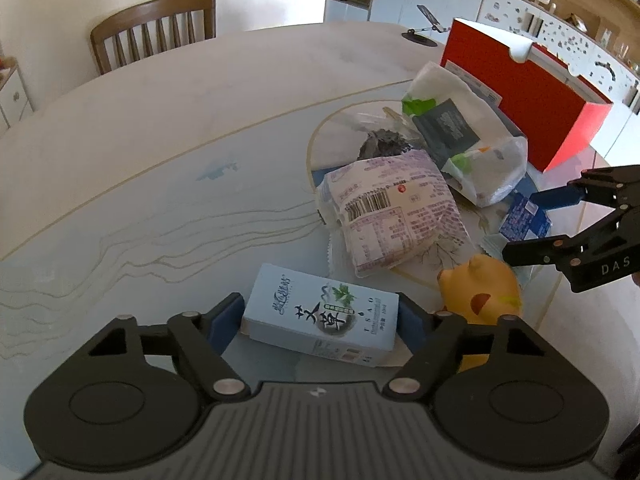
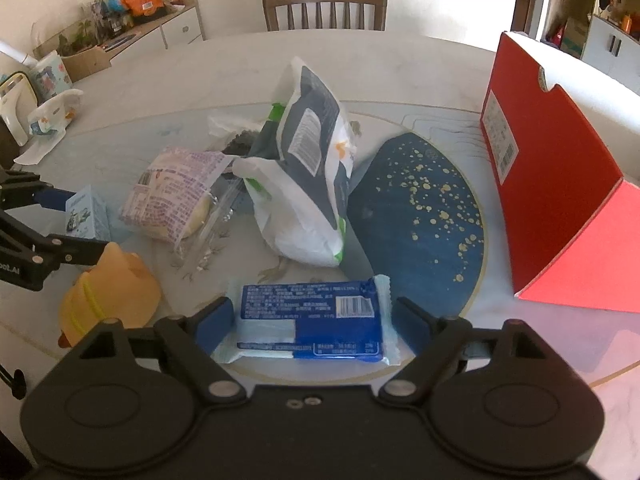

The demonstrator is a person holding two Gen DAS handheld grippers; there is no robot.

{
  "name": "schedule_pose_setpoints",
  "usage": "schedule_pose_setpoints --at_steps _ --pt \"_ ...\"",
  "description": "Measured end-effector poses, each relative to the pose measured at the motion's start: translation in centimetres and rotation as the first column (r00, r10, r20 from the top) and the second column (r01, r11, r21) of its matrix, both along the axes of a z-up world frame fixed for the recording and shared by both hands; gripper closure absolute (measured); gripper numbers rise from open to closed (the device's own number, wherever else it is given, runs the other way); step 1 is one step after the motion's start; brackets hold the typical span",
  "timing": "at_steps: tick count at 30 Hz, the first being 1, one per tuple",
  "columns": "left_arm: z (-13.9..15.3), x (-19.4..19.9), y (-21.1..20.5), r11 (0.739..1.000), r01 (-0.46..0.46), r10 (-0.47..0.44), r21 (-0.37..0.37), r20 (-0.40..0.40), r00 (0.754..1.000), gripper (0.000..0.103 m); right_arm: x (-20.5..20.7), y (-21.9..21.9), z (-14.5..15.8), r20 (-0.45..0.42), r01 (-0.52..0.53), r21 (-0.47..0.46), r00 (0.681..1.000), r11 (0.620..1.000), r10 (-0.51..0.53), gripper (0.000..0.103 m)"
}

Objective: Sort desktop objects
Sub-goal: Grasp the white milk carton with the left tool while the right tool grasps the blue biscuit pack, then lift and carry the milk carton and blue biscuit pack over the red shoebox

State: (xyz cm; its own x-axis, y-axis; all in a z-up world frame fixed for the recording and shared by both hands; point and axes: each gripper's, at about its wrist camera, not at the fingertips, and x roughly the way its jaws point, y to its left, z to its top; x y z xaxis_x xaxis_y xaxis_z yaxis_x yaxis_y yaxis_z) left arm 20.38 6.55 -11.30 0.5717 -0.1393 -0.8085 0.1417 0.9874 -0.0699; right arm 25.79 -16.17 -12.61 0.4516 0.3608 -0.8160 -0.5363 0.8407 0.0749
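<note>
Left tongs [image 1: 320, 316] straddle the pale blue carton [image 1: 322, 314] lying flat on the tabletop [image 1: 160, 128], blue pads at both long sides, can't tell if they're pressing yet. Right tongs [image 2: 312, 322] spread around the blue snack pack [image 2: 310, 322], gaps on both sides. Carton: light, stiff, crushable, grip mid-length. Pack: soft, slippery film, pinch the body, not the crimped ends

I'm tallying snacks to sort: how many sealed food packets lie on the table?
3: the purple-printed bun packet left of centre, the white-and-navy bag leaning in the middle, the blue wafer packet between the right gripper's open fingers. Others may be hidden underneath.
</note>
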Motion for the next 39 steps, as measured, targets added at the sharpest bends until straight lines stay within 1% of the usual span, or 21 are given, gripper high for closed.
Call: schedule_pose_setpoints --at_steps 4,8,10,16,27,35,39 --pt "0.0 -0.1 -0.2 1.000 -0.001 0.001 0.005 0.009 1.000 0.029 -0.2 0.0 -0.1 0.013 0.004 0.004 1.000 1.000 -0.004 0.020" --pt "0.0 -0.3 -0.3 1.000 -0.010 0.010 0.008 0.016 1.000 0.030 -0.3 0.0 0.0 0.017 0.005 0.009 1.000 1.000 -0.005 0.024" --pt "0.0 -0.5 -0.4 1.000 -0.012 0.012 0.010 0.018 1.000 0.030 -0.5 0.1 0.1 0.022 -0.005 0.008 1.000 1.000 0.005 0.029" --pt "0.2 -0.7 -0.3 0.999 -0.036 0.036 -0.011 0.014 0.999 0.030 -0.7 0.1 0.4 0.032 -0.004 0.005 0.999 1.000 0.004 0.032" --pt "1.4 -1.5 -0.1 0.997 -0.071 0.072 -0.026 0.021 0.997 0.030 -1.0 -0.9 1.6 0.039 0.018 0.016 0.999 1.000 -0.019 0.033" --pt "2.9 -2.2 -0.4 0.996 -0.085 0.086 -0.036 0.036 0.996 0.030 -1.7 -1.8 3.1 0.045 0.026 0.040 0.999 0.999 -0.028 0.033" --pt "3.9 -2.5 -0.7 0.995 -0.096 0.098 -0.038 0.055 0.994 0.030 -1.8 -2.2 4.0 0.049 0.034 0.059 0.998 0.998 -0.037 0.033"
